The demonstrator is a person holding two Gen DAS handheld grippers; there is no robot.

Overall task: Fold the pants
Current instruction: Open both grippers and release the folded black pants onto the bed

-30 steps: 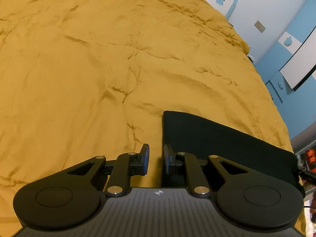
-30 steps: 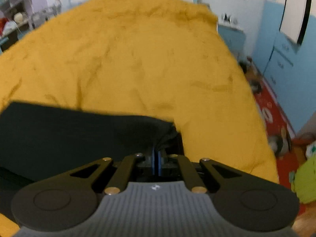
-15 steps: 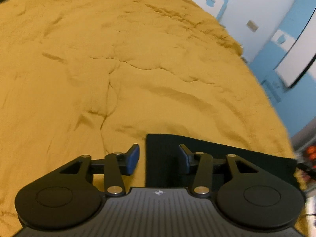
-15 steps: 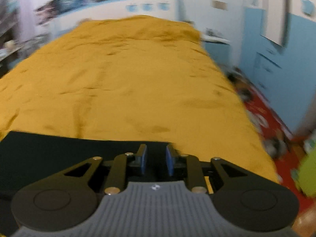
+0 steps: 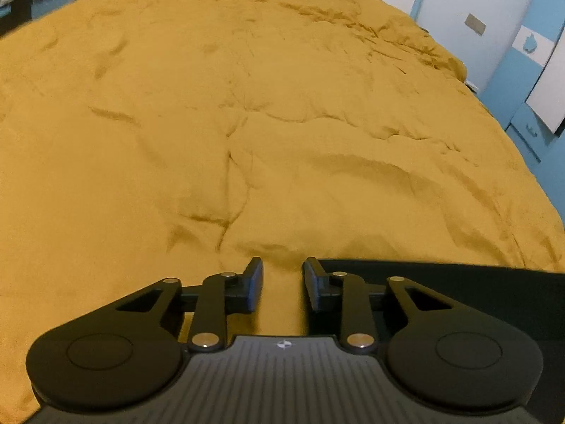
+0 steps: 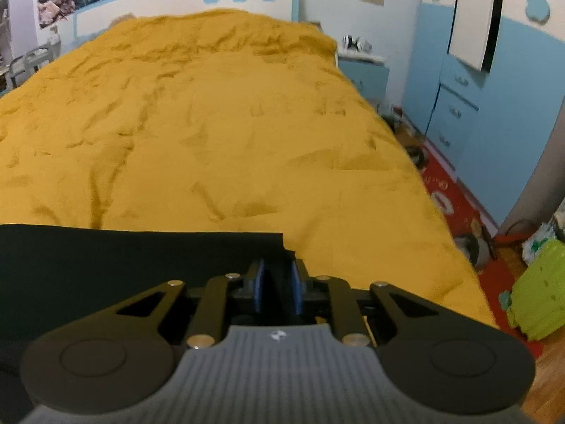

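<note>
On the yellow bed (image 5: 247, 123) lie folded black pants (image 6: 123, 258). Left gripper (image 5: 282, 284) is spread wide beside their edge. Right gripper (image 6: 277, 284) gapes over their corner, holding nothing.

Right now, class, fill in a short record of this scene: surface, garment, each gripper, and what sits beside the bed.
surface: bed with a wrinkled mustard-yellow cover
garment: black pants, lying flat with a straight edge near the foot of the bed
left gripper: open, nothing between its fingers, bed cover showing in the gap, pants just to its right
right gripper: open, over the pants' corner, not clamped on it
beside the bed: blue cabinets, red rug, lime-green object on the floor
</note>
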